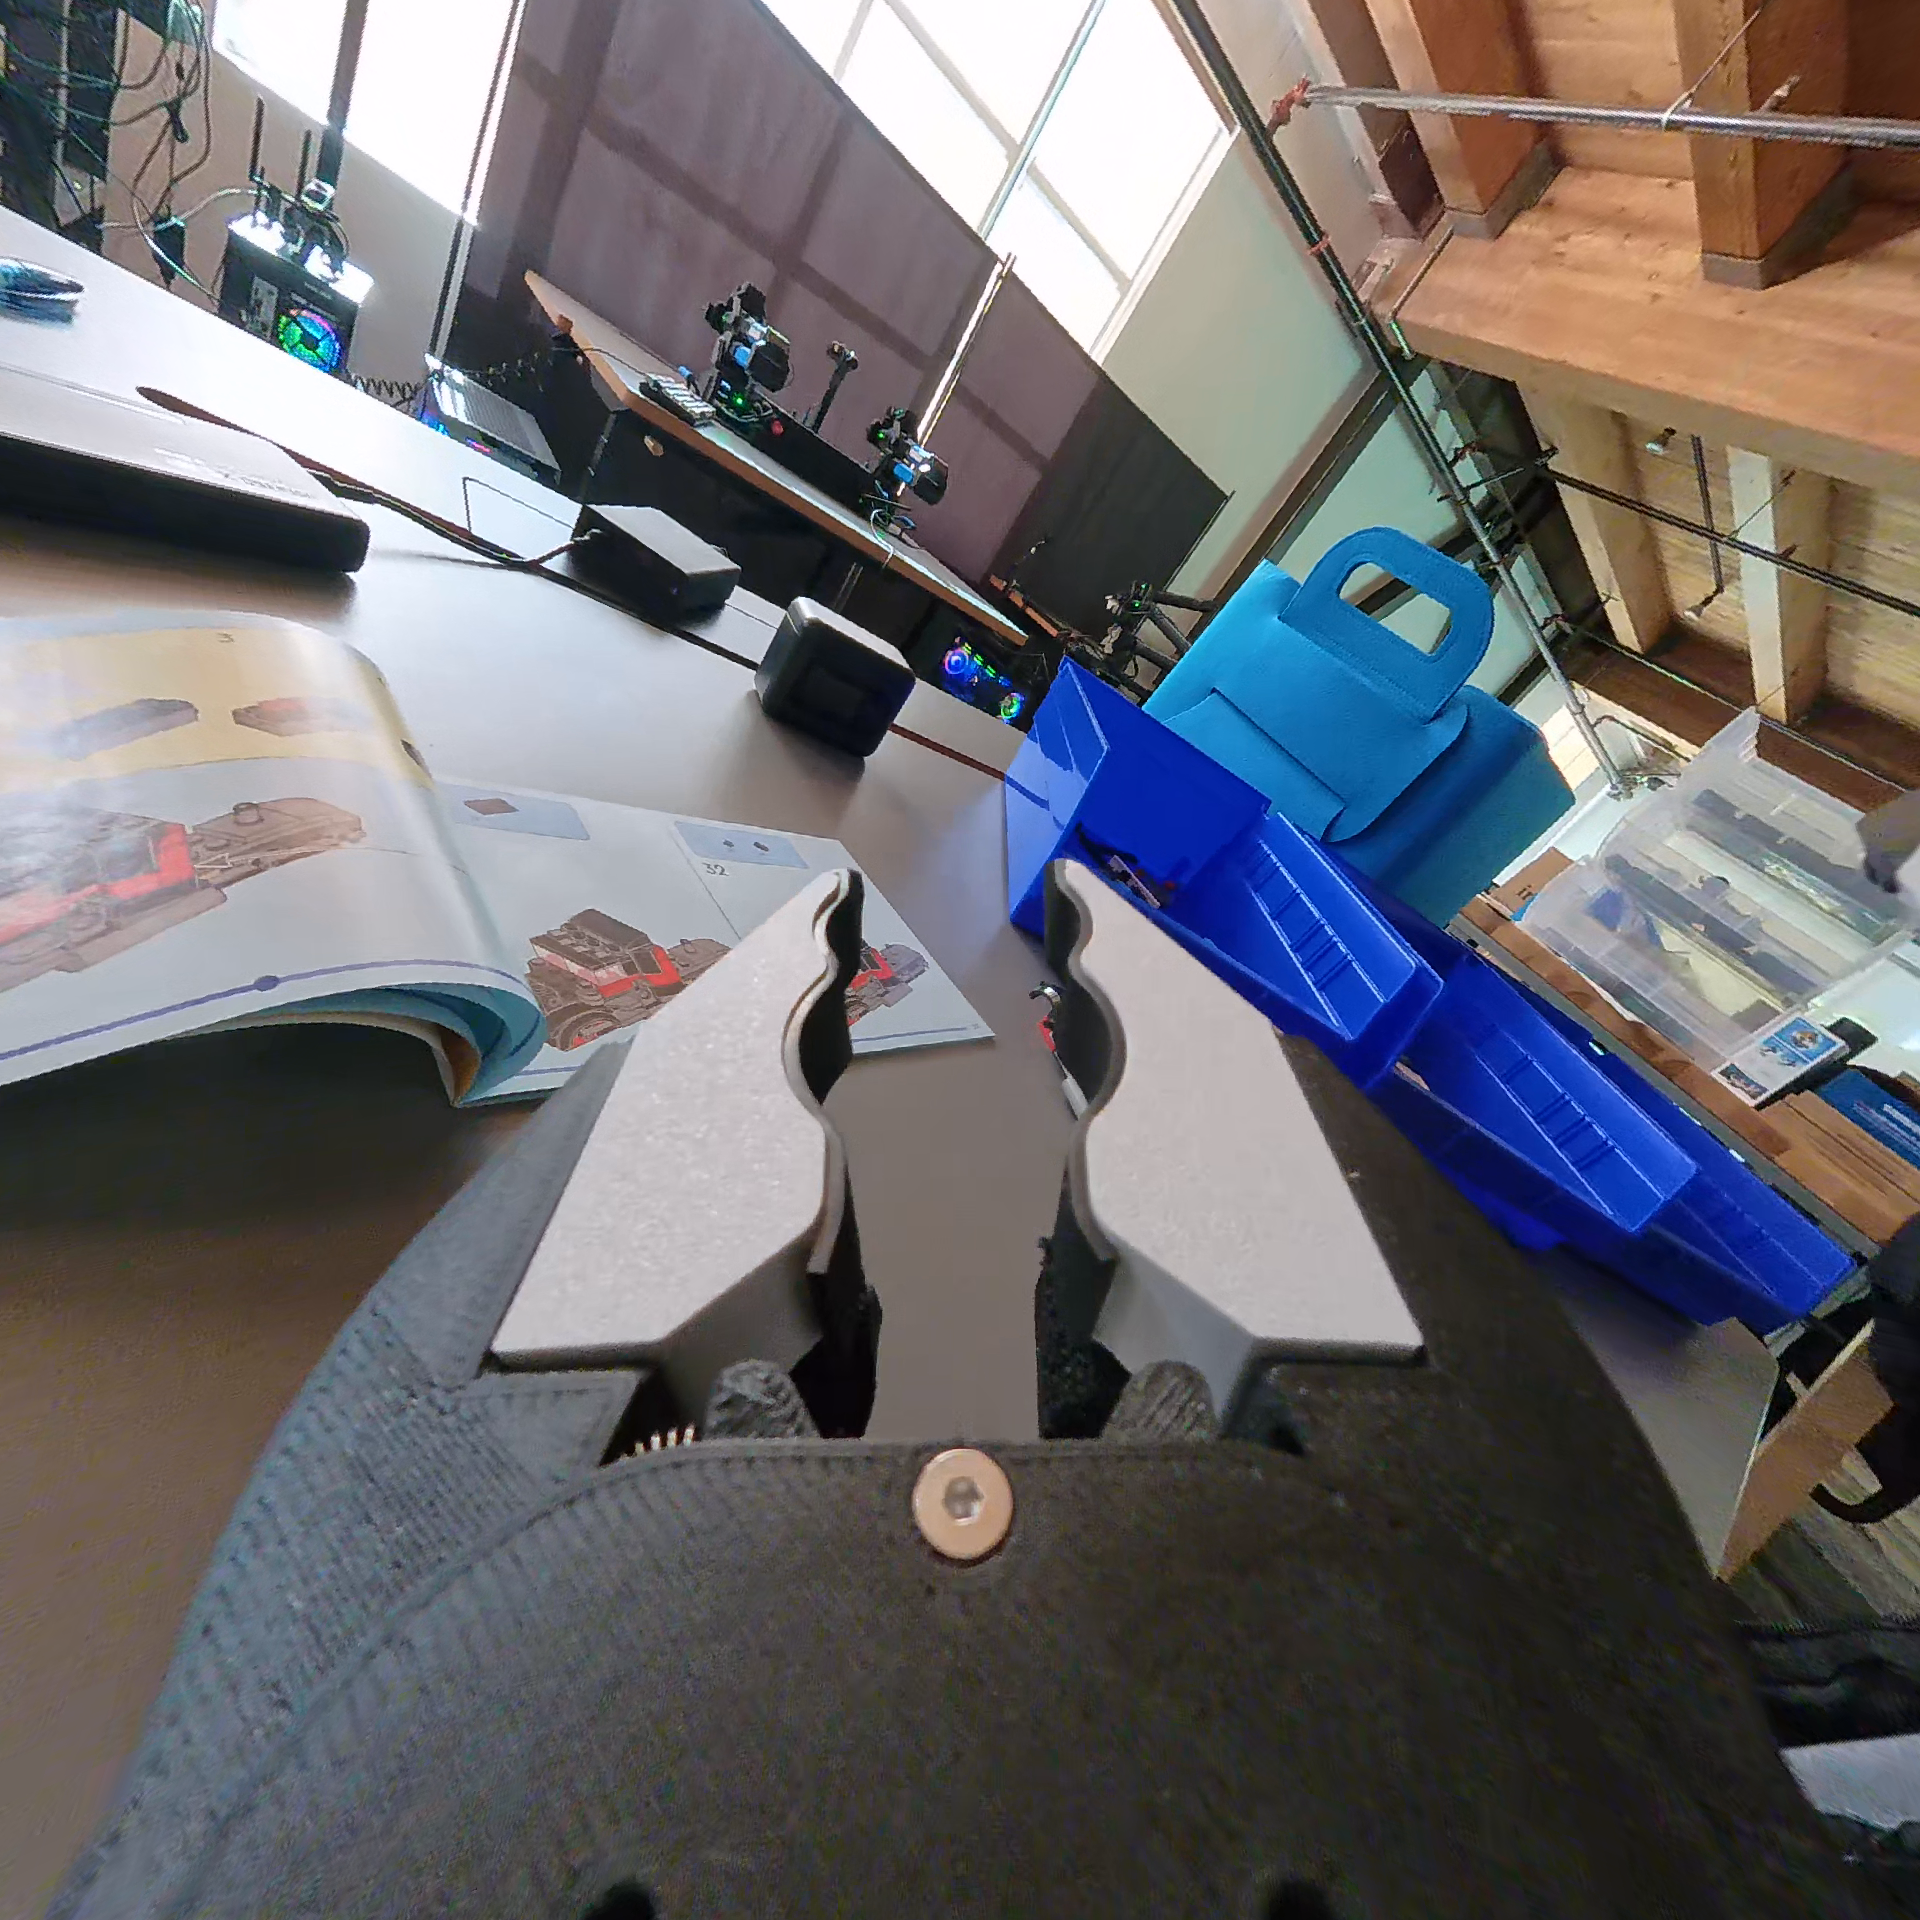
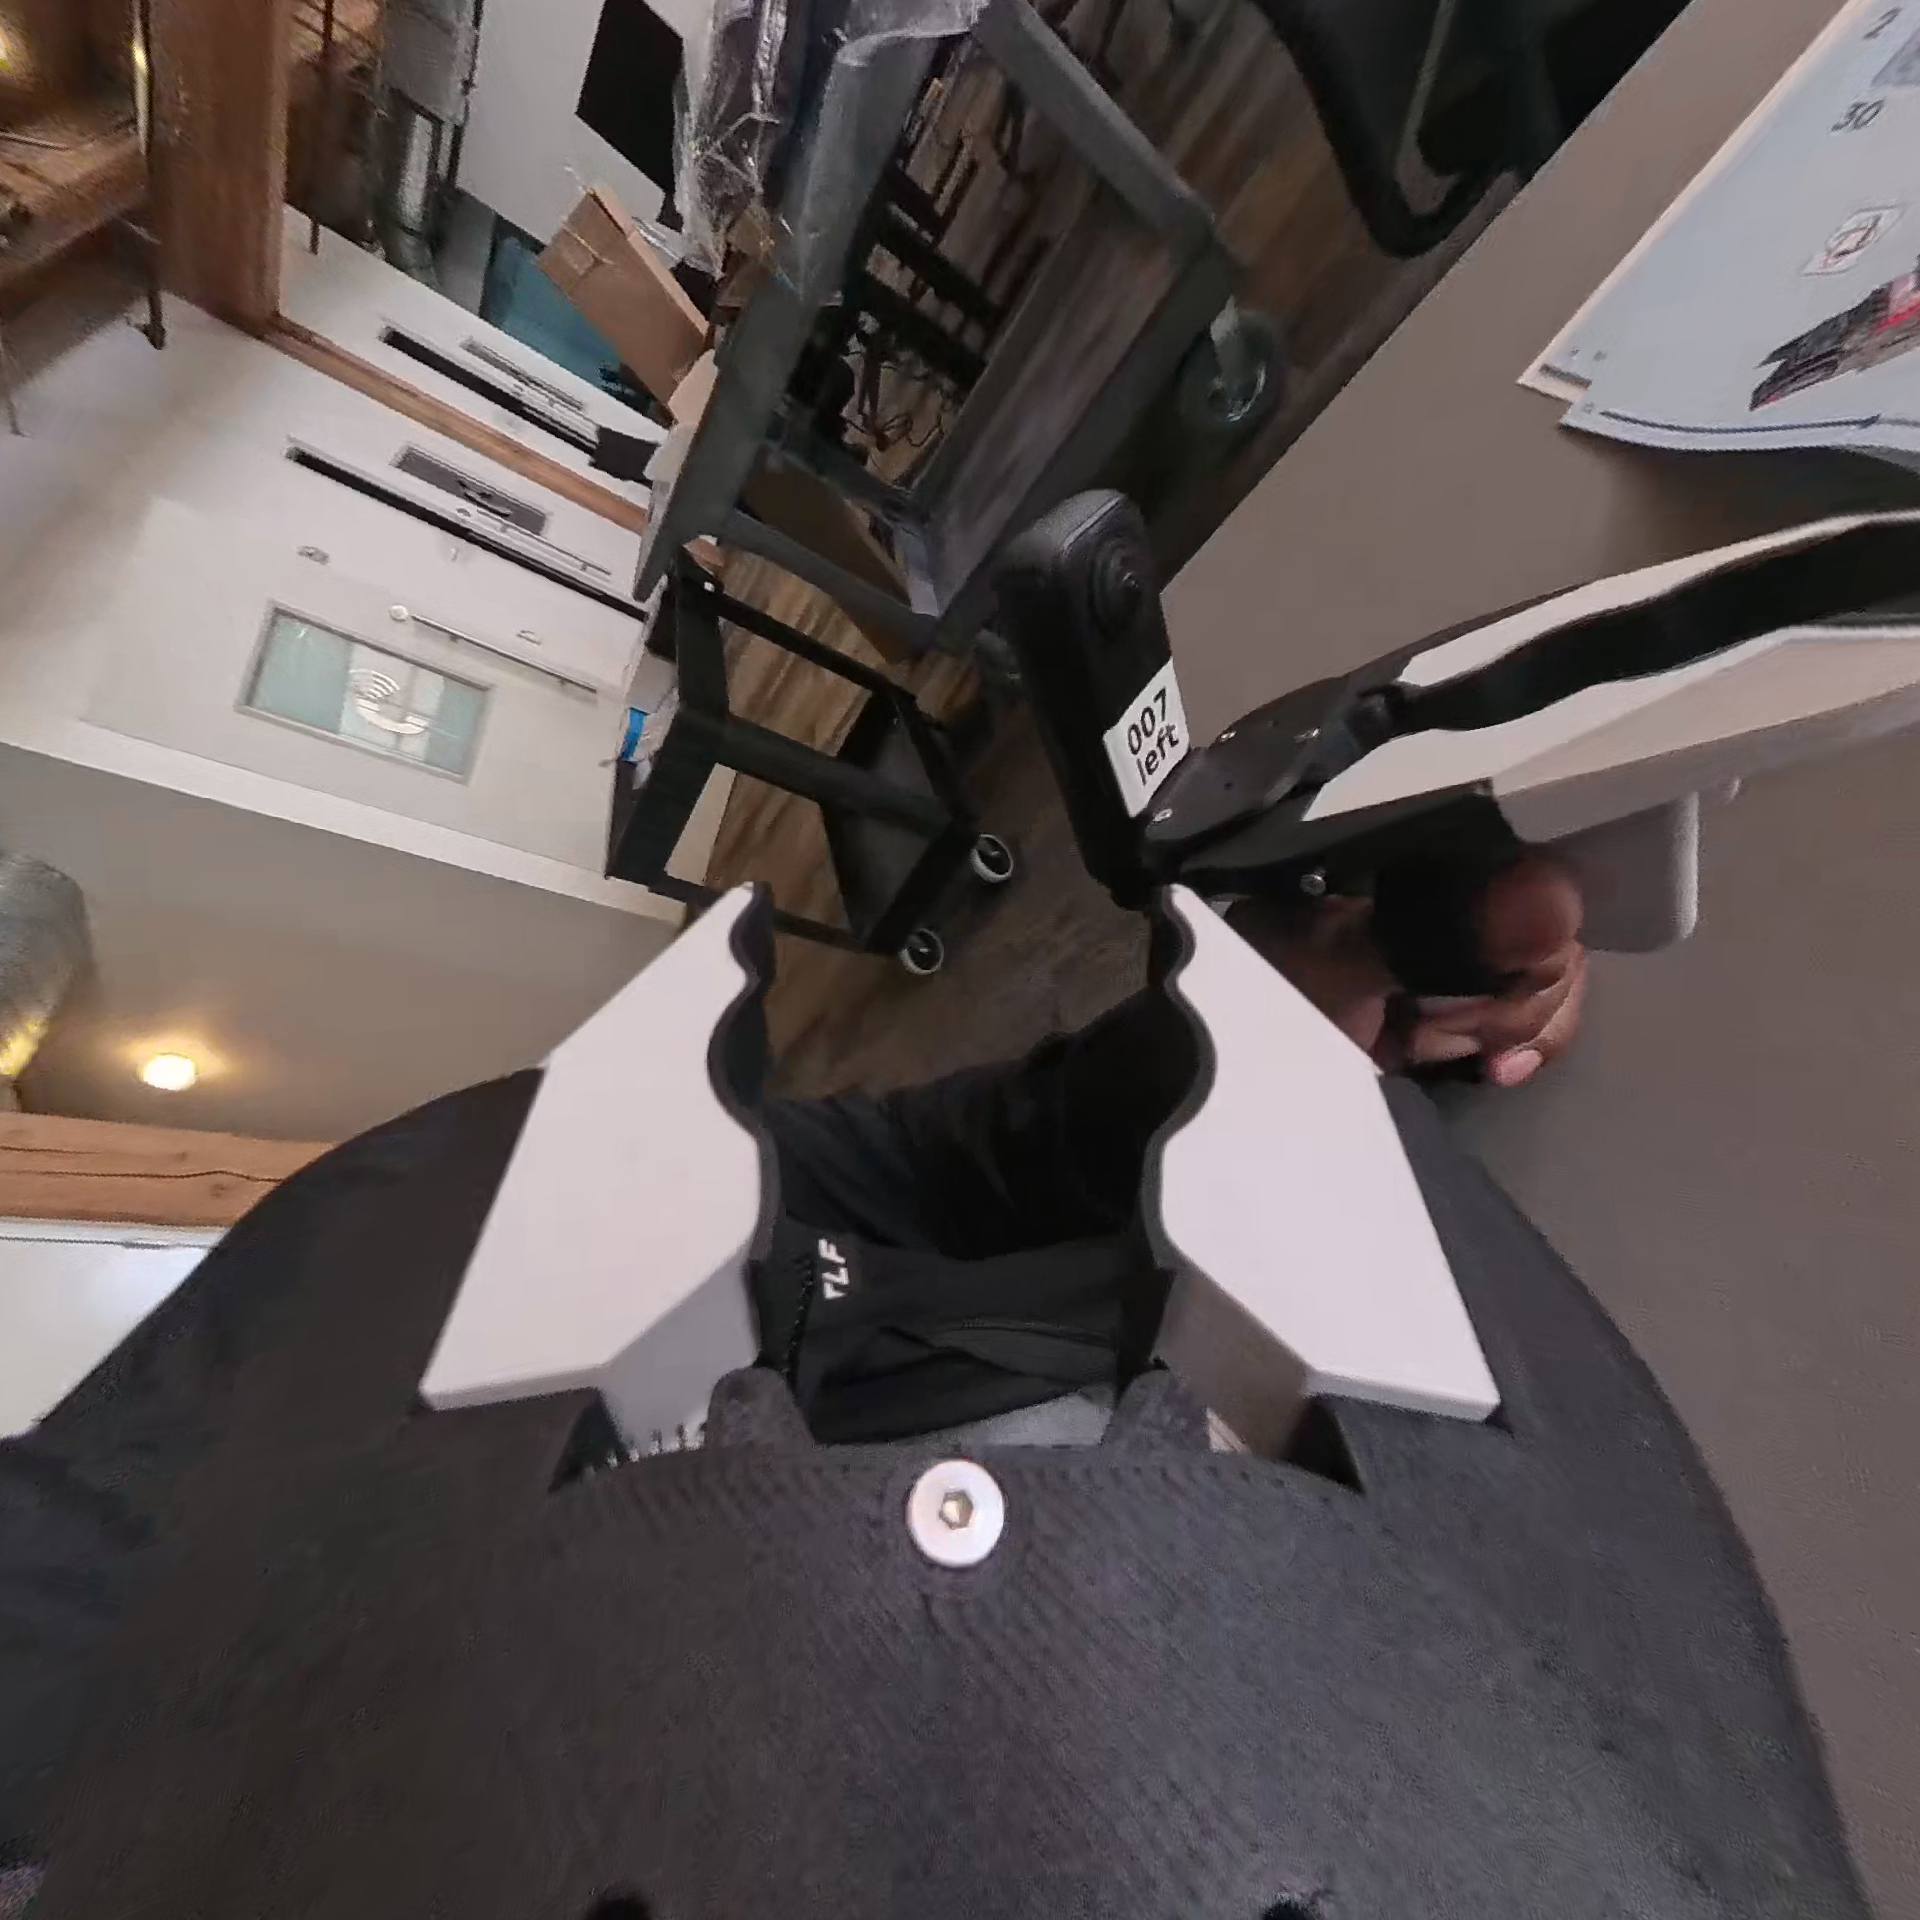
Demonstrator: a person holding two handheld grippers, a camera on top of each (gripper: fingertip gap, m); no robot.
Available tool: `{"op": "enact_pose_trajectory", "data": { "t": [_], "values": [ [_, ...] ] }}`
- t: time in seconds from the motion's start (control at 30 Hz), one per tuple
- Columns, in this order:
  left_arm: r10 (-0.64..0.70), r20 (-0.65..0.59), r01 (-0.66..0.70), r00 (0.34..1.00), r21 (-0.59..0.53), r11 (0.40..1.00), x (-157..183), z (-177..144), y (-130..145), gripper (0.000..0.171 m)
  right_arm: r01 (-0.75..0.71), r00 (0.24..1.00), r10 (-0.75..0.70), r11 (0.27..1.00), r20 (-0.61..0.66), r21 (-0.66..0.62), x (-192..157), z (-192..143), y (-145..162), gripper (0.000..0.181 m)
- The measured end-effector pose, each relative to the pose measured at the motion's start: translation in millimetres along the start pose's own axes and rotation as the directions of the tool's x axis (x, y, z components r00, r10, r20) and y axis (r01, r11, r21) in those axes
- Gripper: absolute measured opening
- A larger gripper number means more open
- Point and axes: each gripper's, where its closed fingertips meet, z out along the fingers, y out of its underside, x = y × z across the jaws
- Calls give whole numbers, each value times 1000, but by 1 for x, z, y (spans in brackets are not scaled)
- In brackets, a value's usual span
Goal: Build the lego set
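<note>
My left gripper [image 1: 954, 904] is open and empty, low over the dark table [image 1: 582, 665]. An open instruction booklet [image 1: 343, 883] lies just left of its fingers. Blue parts bins [image 1: 1351, 935] stand to the right, and a few small pieces show inside the nearest one. Small loose pieces [image 1: 1051, 1023] lie on the table past the right finger. My right gripper [image 2: 966, 914] is open and empty, turned sideways and pointing off the table edge toward the room. The other gripper [image 2: 1558, 717], held by a hand [image 2: 1496, 997], shows ahead of it. A booklet corner [image 2: 1745, 312] shows at top right.
A black cube [image 1: 831, 686], a black box [image 1: 655, 561] and a flat black device [image 1: 177, 488] with cables lie farther on the table. A light blue case with a handle [image 1: 1371, 707] stands behind the bins. Clear storage boxes [image 1: 1745, 883] and carts [image 2: 935, 312] stand beyond. Measured from the fingertips, the flat black device [image 1: 177, 488] is 30 cm or so from the left gripper and 40 cm from the right.
</note>
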Motion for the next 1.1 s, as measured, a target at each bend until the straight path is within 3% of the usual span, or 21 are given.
{"op": "enact_pose_trajectory", "data": {
  "t": [0.13, 0.23, 0.3, 0.4, 0.47, 0.63, 0.73, 0.9, 1.1],
  "values": [
    [-2, 12, 2, 1000, -3, 1000, -2, 0, 0, 36, 204, 975, -208, 977, -74, -57, -6, 7, 13, 72],
    [-4, 22, 4, 1000, -2, 1000, -3, 1, 0, 36, 247, 959, -262, 960, -112, -128, 4, 12, 27, 73],
    [-6, 26, 7, 1000, -12, 1000, -4, 2, 2, 36, 219, 968, -238, 957, -83, -189, 5, 17, 40, 73],
    [-12, 38, 13, 999, -40, 999, -6, 5, 6, 36, 123, 990, -133, 977, -50, -173, 8, 9, 31, 72],
    [-9, 39, 10, 999, -46, 999, -6, 6, 6, 36, 166, 979, -180, 977, -94, -134, 13, 1, 21, 72],
    [-19, 44, 23, 999, -80, 997, -7, 9, 11, 36, 271, 955, -289, 941, -66, -201, 10, 7, 38, 74],
    [-15, 54, 20, 998, -97, 995, -8, 11, 13, 36, 165, 986, -166, 974, 11, -152, 19, 4, 38, 74],
    [3, 89, 9, 996, -137, 991, -12, 16, 20, 36, -2, 998, 3, 1000, 58, -20, 64, -15, 42, 72],
    [52, 144, -27, 988, -169, 985, -16, 25, 25, 36, -35, 997, 28, 994, 67, 105, 105, -36, 46, 70]
  ]
}}
